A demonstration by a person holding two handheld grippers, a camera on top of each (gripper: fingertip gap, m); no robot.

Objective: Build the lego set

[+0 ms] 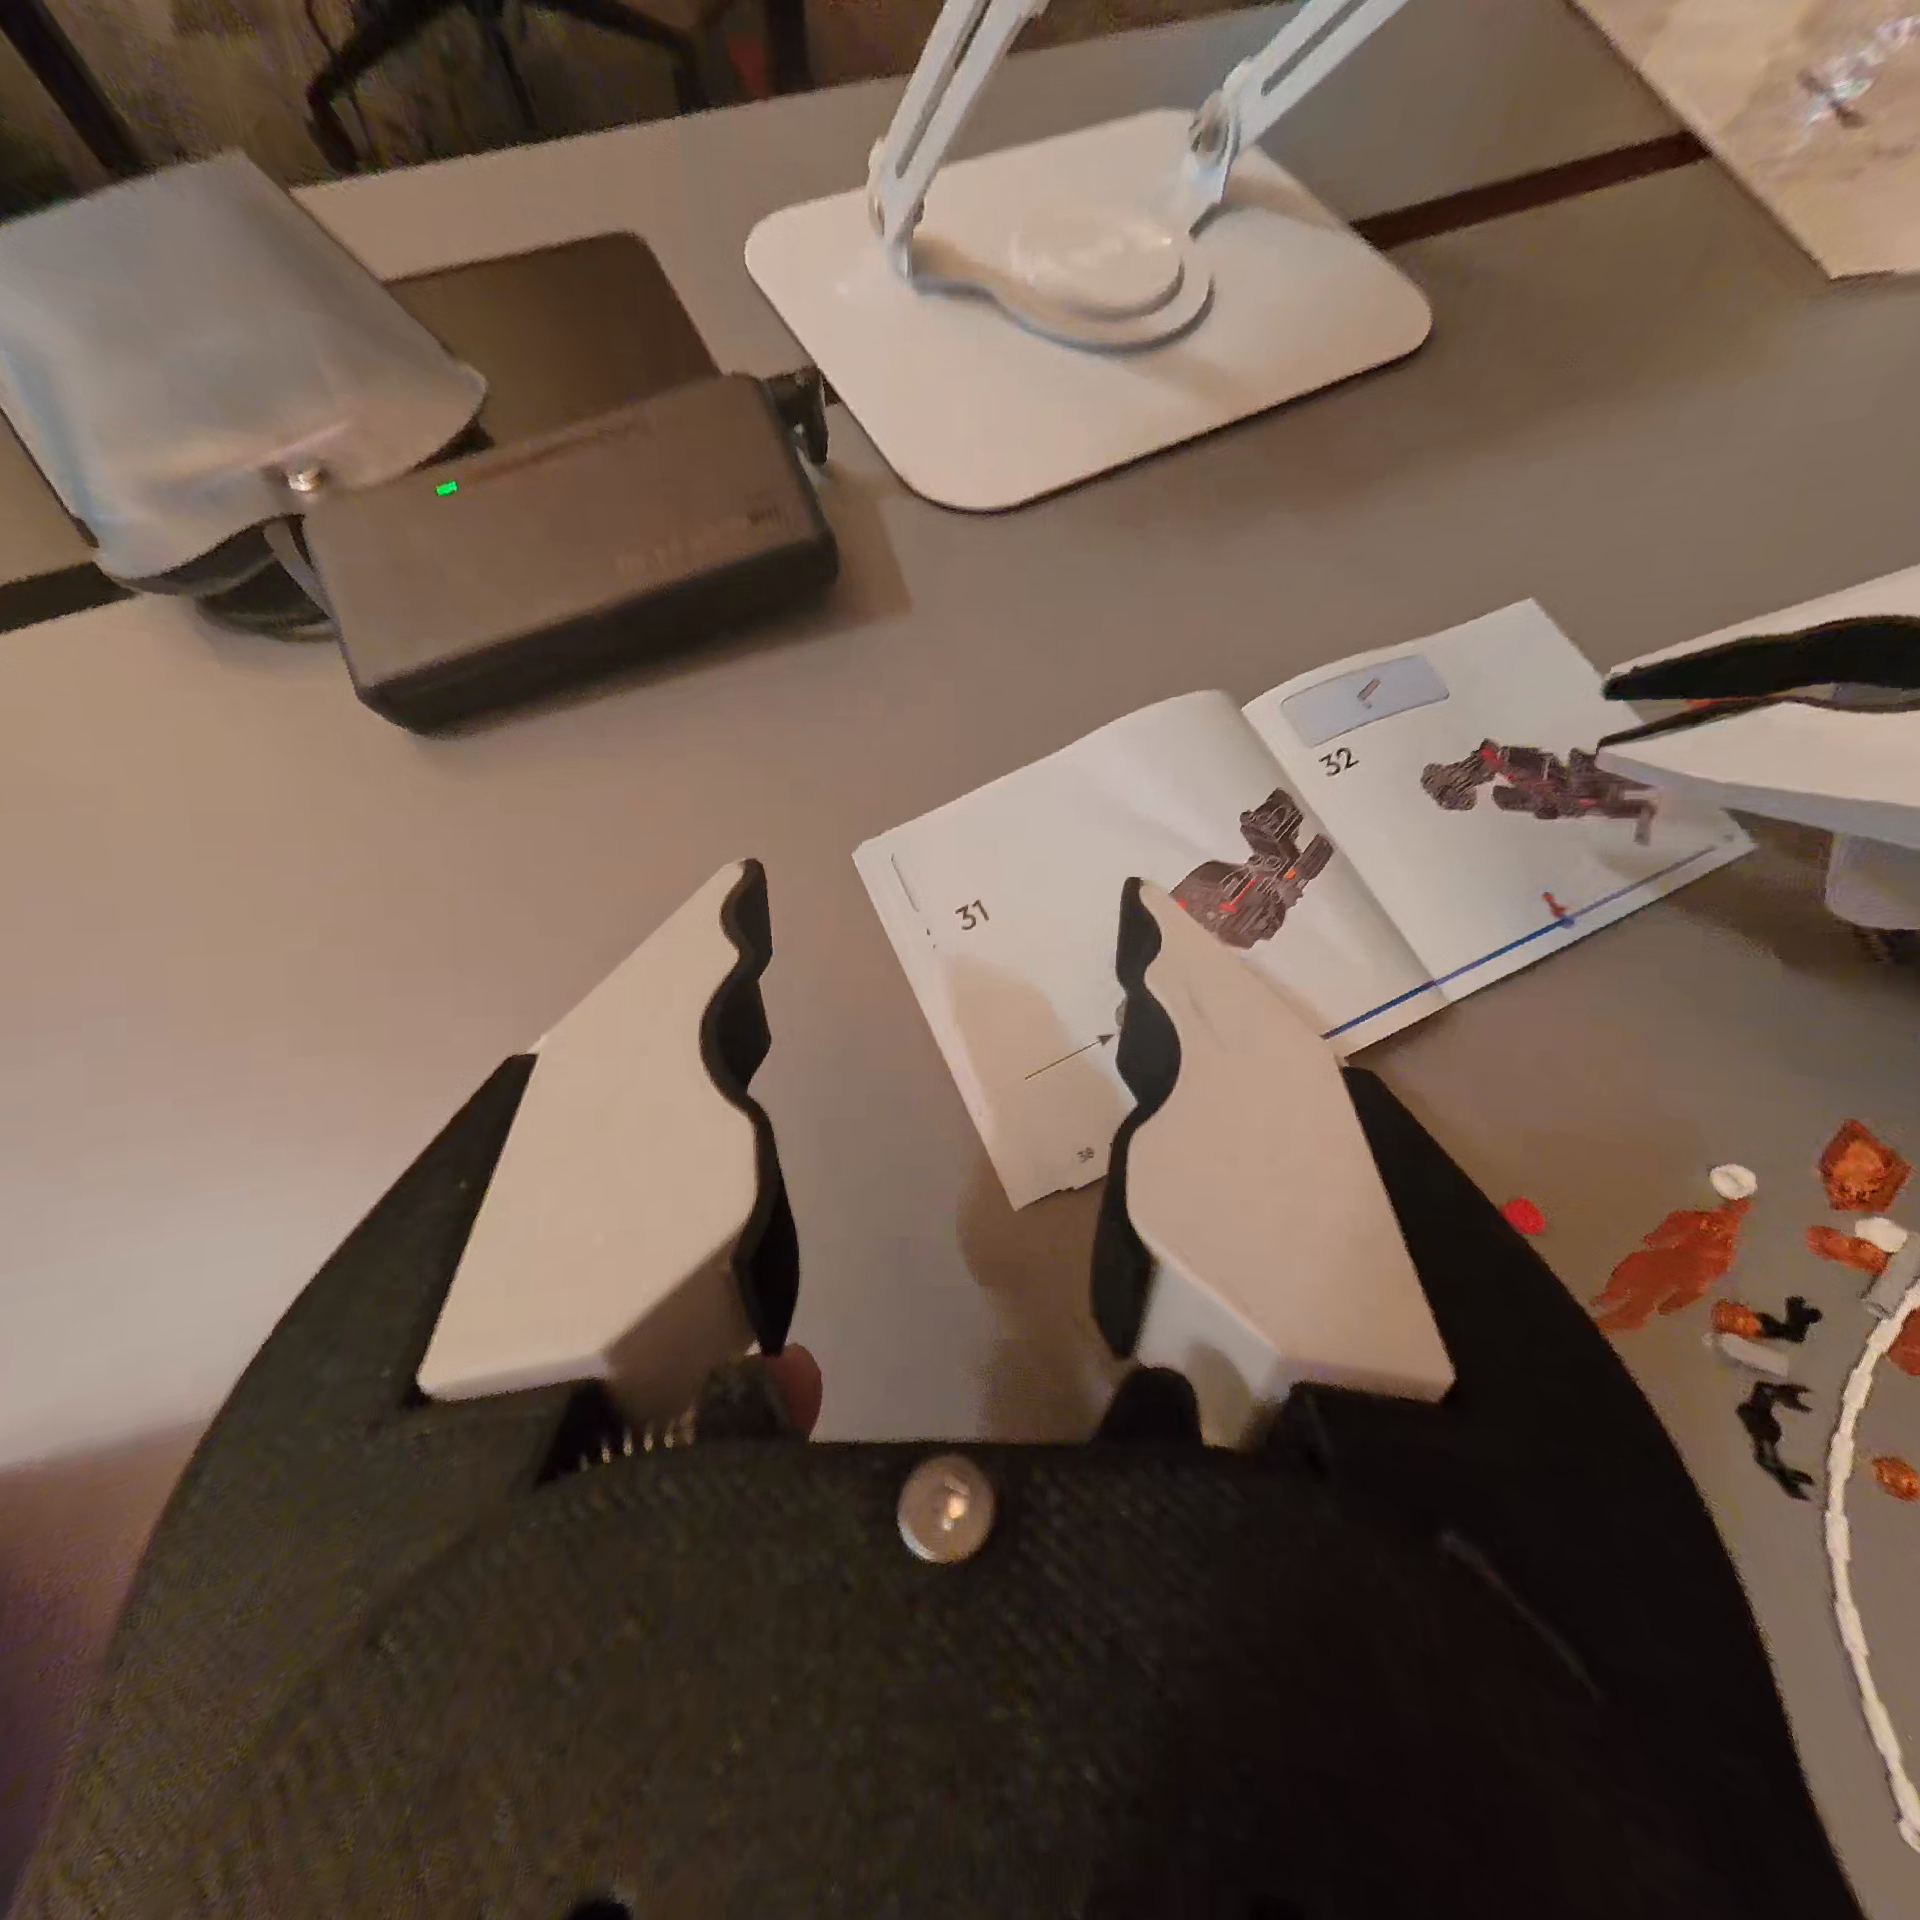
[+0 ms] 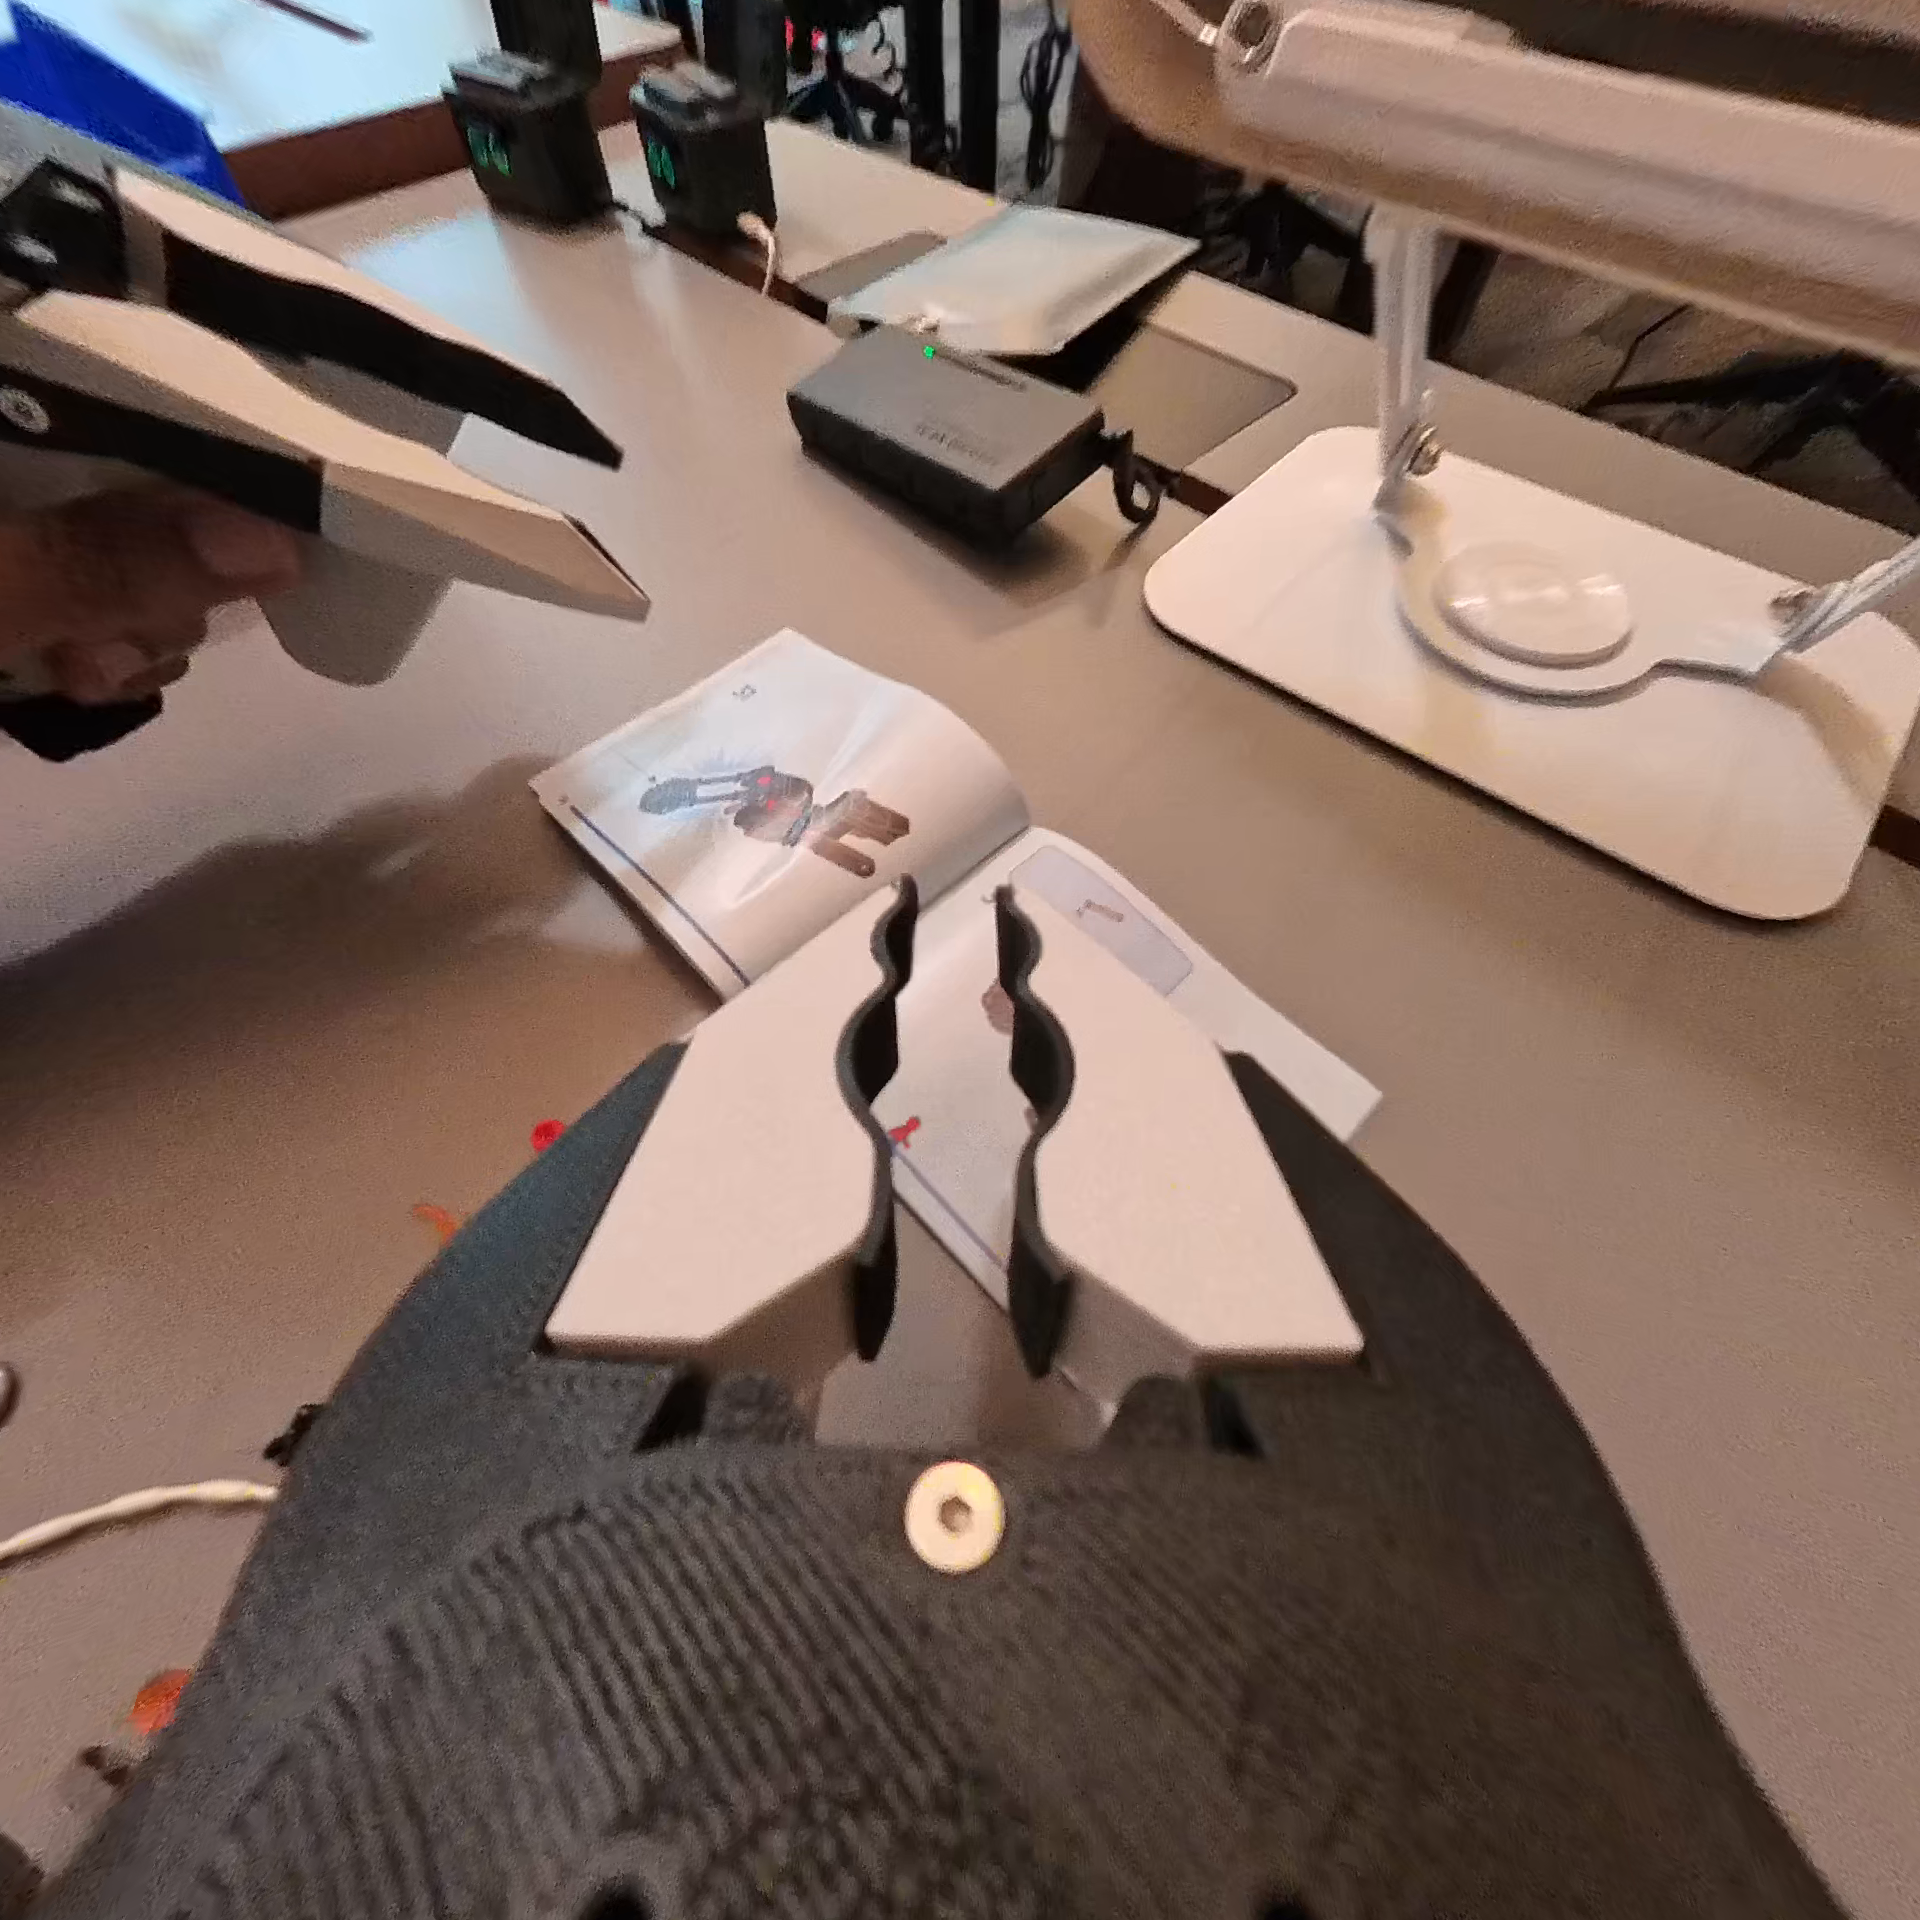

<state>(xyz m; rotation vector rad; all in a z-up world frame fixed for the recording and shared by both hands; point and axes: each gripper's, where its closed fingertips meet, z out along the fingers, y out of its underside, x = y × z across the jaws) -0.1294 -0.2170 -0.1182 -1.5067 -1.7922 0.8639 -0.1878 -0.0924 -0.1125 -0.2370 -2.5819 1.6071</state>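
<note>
While its two fingers stand wide apart with nothing between them, the left gripper (image 1: 940, 883) hangs over the grey table (image 1: 312, 935). The right gripper (image 2: 951, 894) has a small gap and holds nothing, above the open instruction booklet (image 2: 790, 769) mid-frame. Loose orange lego pieces (image 1: 1673, 1262) lie at lower right.

left gripper (image 1: 940, 883): black textured printed body | white wedge fingers (image 1: 613, 1132), wavy black pads | silver screw (image 1: 943, 1507) at body centre || right gripper (image 2: 951, 899): same black ribbed body, white fingers (image 2: 748, 1164), silver hex screw (image 2: 954, 1515) below them
</note>
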